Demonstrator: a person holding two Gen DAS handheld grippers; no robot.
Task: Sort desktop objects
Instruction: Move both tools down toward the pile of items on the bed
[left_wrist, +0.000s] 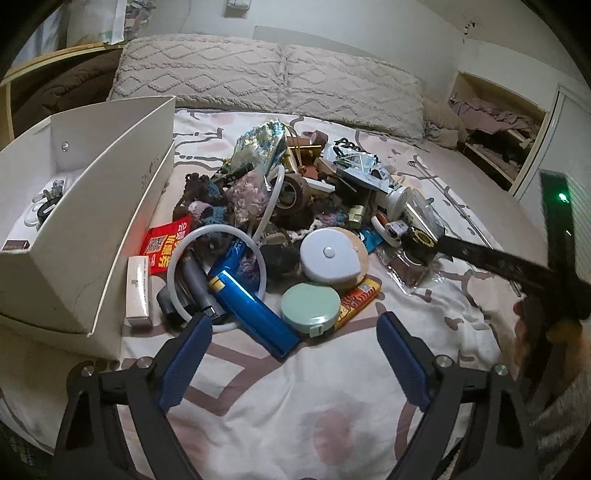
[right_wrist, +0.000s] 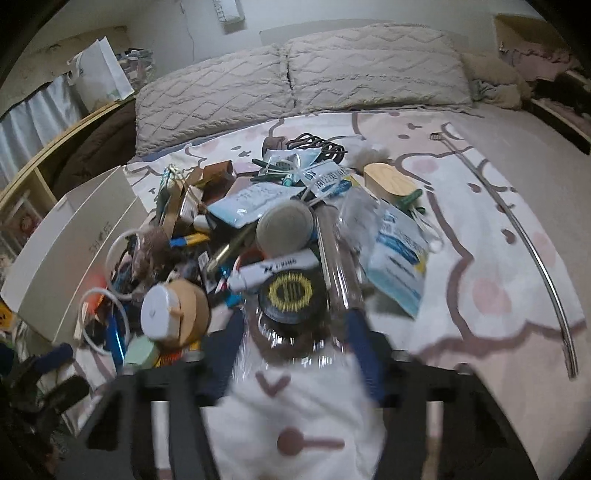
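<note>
Leftmost, the white box (left_wrist: 85, 236) stands open beside the heap of clutter (left_wrist: 280, 206) on my bedsheet (left_wrist: 280, 413). Next, my left tongs (left_wrist: 295, 354) gape wide with nothing between them, just short of the blue lighter (left_wrist: 255, 314) and green round case (left_wrist: 310, 306). Further right, my right tongs (right_wrist: 295, 343) are narrowed around a clear packet (right_wrist: 295, 325) — blurred, so whether the pads press it I cannot tell.

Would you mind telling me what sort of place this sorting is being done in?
Most likely a bedroom: the clutter lies on a patterned bedsheet, two textured pillows sit behind it, and clothes fill a wall recess.
</note>
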